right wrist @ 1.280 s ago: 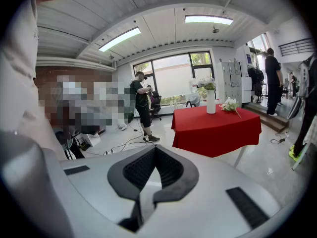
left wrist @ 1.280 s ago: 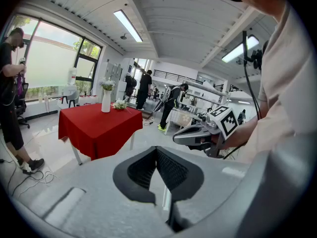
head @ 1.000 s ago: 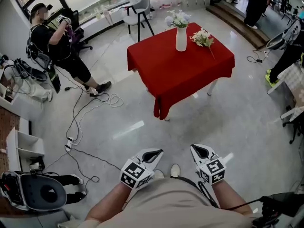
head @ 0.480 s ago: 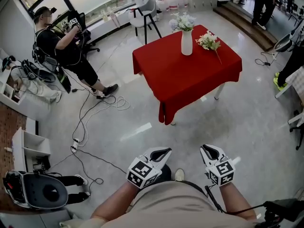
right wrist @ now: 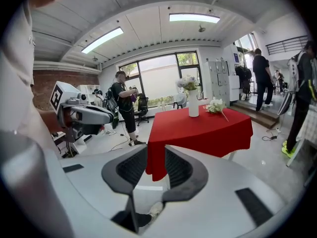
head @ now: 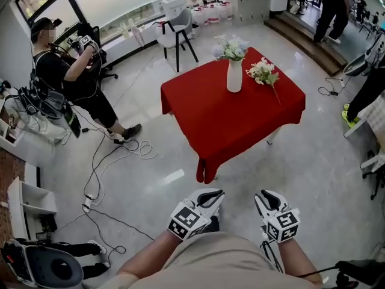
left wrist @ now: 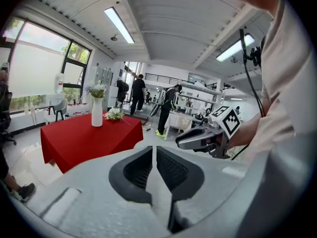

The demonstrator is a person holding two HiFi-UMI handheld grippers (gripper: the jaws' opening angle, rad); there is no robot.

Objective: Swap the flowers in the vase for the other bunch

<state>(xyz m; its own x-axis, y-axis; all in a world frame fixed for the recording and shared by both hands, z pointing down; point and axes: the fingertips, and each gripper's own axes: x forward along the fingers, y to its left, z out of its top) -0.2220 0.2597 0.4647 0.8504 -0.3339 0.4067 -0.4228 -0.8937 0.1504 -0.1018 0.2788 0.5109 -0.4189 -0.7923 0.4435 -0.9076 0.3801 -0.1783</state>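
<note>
I close in squarely on the white vase (head: 234, 76), left gripper (head: 209, 196) pinched empty, right gripper (head: 266, 198) just opening, empty.

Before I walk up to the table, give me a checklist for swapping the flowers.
1. Vase upright on the red table: ok.
2. Flowers in the vase: ok.
3. Other bunch lying beside the vase: ok.
4. Right hand-held gripper open, its jaws have just been opening, nothing between them: ok.
5. Left hand-held gripper open for grasping: not ok, shut and empty.
6. Table within reach: not ok, floor lies between.
</note>
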